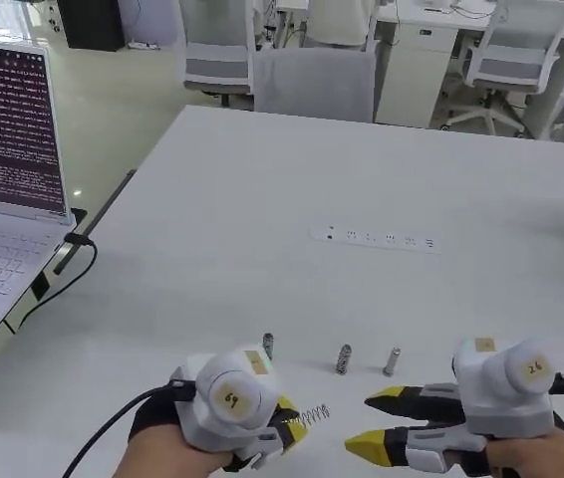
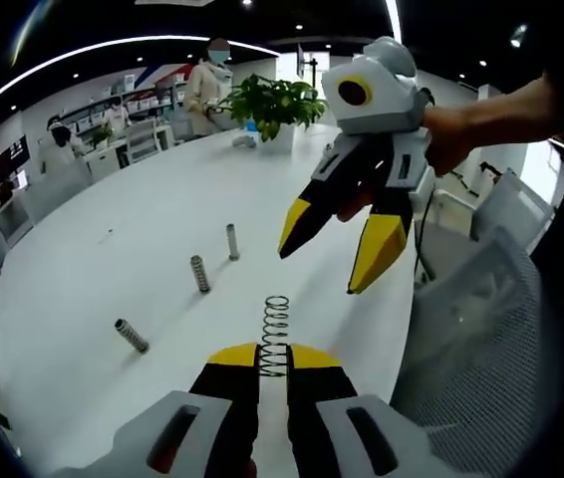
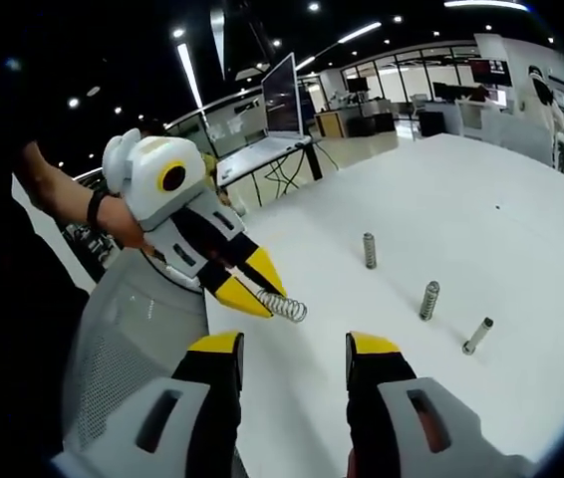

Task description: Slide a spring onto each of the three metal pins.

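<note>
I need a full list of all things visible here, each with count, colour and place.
table: one, white, underneath
laptop: one, white, open, table's left edge
power strip: one, white, mid-table
pins carrying springs: two, grey, row's left and middle
bare pin: one, silver, row's right end
loose spring: one, metallic, clamped in left gripper
office chairs: several, grey and white, beyond table
potted plant: one, green, at table's end
left gripper: one, white with yellow tips, shut on loose spring
right gripper: one, same colours, open, beside it

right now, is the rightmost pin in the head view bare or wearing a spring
Bare: the rightmost pin shows smooth metal, no coils. A loose spring sits clamped in the left gripper.
</note>
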`<action>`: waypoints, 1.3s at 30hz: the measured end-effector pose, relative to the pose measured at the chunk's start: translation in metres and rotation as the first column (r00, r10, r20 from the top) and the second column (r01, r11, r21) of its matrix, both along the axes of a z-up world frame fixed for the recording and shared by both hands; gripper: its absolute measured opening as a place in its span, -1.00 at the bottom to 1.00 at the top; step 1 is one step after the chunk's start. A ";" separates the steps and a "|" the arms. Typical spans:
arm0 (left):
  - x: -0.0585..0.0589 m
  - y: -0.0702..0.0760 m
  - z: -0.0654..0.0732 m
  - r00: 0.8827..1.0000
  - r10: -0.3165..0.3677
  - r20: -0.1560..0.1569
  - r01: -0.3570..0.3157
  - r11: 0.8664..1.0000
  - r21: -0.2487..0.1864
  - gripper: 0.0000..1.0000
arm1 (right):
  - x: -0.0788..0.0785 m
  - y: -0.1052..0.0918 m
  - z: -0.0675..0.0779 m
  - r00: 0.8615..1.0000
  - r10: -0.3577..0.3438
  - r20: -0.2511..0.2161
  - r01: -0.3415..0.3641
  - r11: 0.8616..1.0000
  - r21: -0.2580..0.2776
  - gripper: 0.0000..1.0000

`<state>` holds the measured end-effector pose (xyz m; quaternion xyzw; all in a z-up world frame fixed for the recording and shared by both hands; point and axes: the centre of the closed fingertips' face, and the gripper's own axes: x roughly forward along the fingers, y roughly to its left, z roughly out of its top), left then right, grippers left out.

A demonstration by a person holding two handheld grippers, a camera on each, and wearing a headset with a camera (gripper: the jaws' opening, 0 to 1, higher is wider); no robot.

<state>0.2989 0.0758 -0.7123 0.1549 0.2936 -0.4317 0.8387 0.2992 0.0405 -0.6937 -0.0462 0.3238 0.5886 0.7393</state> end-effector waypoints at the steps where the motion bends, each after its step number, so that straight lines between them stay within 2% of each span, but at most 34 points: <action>1: -0.001 -0.002 0.000 1.000 -0.005 0.001 0.005 1.000 0.000 -0.97 | 0.000 0.001 0.000 1.000 0.006 0.000 -0.006 1.000 0.001 -0.24; 8: -0.008 -0.016 0.007 0.999 -0.041 0.014 0.042 0.999 -0.017 -0.97 | -0.006 0.005 -0.005 0.997 0.072 0.001 -0.072 0.997 -0.013 -0.37; 18: -0.012 -0.026 0.013 0.997 -0.075 0.024 0.076 0.997 -0.026 -0.97 | -0.012 0.005 -0.005 0.993 0.116 -0.006 -0.116 0.993 -0.007 -0.52; 24: -0.014 -0.029 0.014 0.996 -0.090 0.026 0.091 0.995 -0.032 -0.97 | -0.015 0.006 -0.003 0.990 0.139 -0.003 -0.139 0.990 0.009 -0.73; 39: -0.019 -0.033 0.011 0.990 -0.136 0.031 0.137 0.990 -0.030 -0.97 | -0.023 0.003 0.000 0.982 0.187 0.000 -0.187 0.982 -0.012 -0.79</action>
